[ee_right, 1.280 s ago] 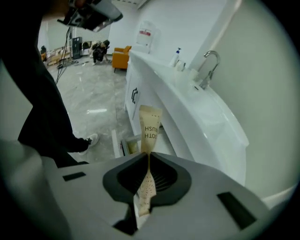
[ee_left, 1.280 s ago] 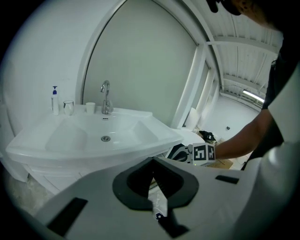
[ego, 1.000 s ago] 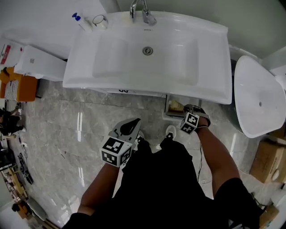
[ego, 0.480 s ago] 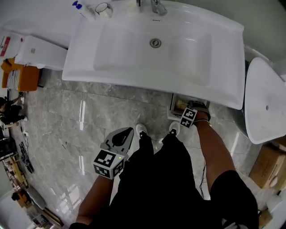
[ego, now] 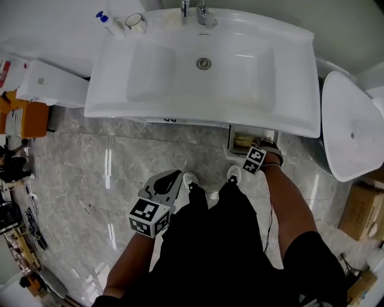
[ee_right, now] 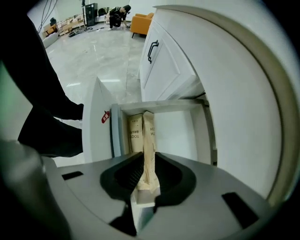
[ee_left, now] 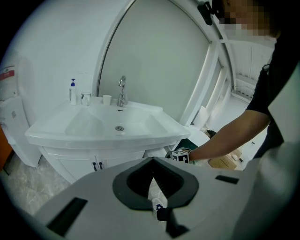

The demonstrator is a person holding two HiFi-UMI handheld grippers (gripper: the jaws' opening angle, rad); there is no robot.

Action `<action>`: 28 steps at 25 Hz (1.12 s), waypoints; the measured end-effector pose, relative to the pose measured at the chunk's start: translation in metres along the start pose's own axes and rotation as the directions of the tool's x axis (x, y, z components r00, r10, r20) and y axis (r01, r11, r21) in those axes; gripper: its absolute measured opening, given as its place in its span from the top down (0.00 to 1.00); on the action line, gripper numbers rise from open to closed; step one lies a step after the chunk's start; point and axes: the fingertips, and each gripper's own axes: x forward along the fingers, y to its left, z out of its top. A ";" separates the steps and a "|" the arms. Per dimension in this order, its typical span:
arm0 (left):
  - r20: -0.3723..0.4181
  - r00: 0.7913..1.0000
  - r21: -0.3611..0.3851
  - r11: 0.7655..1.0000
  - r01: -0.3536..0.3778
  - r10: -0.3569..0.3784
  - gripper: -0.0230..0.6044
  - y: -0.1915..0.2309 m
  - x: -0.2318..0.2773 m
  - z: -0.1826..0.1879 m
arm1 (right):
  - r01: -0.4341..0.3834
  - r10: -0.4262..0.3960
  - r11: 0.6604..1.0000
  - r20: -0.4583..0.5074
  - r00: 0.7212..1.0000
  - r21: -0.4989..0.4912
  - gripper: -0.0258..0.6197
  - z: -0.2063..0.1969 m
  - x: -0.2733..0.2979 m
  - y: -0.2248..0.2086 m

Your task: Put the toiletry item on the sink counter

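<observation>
The slim tan paper toothbrush box [ee_right: 149,136] stands on its narrow edge inside the white pull-out drawer [ee_right: 183,126], below the white ceramic basin of the sink counter [ego: 288,120]. Its long axis runs straight away from the right gripper [ee_right: 148,160], the far end pointing at the drawer's back wall. The right gripper's jaws are clamped on its near end. A second tan box with dark print [ee_right: 135,133] lies just beside it, touching or nearly so, on the side of the drawer front. A white cabinet door with a dark handle [ee_right: 164,61] rises above the drawer. On the counter top sit a chrome faucet [ego: 201,12], a blue-capped white bottle [ego: 107,24] and a clear glass cup [ego: 135,23]. The left gripper [ego: 156,198] hangs well apart over the grey marble floor [ego: 90,174], jaws pressed together on nothing.
</observation>
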 end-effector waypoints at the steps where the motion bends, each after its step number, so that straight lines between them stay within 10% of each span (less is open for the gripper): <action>1: 0.005 1.000 0.009 1.000 0.016 -0.016 0.96 0.000 -0.001 0.001 | 0.010 -0.010 1.000 -0.002 1.000 0.018 0.87 0.000 -0.007 -0.001; 7: 0.019 0.995 0.062 0.993 0.100 -0.101 0.96 0.002 -0.005 0.004 | 0.050 -0.067 0.962 0.053 0.996 0.268 0.87 0.009 -0.069 0.003; 12: 0.024 0.980 0.124 0.974 0.191 -0.195 0.96 -0.012 -0.008 0.012 | -0.026 -0.150 0.789 0.232 0.961 0.614 0.93 0.035 -0.166 0.010; 16: 0.009 0.962 0.216 0.940 0.265 -0.273 0.96 -0.033 -0.009 0.021 | -0.227 -0.263 0.604 0.461 0.848 0.764 0.96 0.062 -0.259 0.015; 21: 0.040 0.953 0.260 0.924 0.280 -0.300 0.96 -0.052 -0.023 0.029 | -0.382 -0.481 0.467 0.592 0.647 0.797 0.96 0.069 -0.365 0.017; 28: 0.076 0.965 0.241 0.944 0.226 -0.251 0.96 -0.066 -0.053 0.011 | -0.413 -0.489 0.552 0.682 0.544 0.725 0.96 0.094 -0.427 0.033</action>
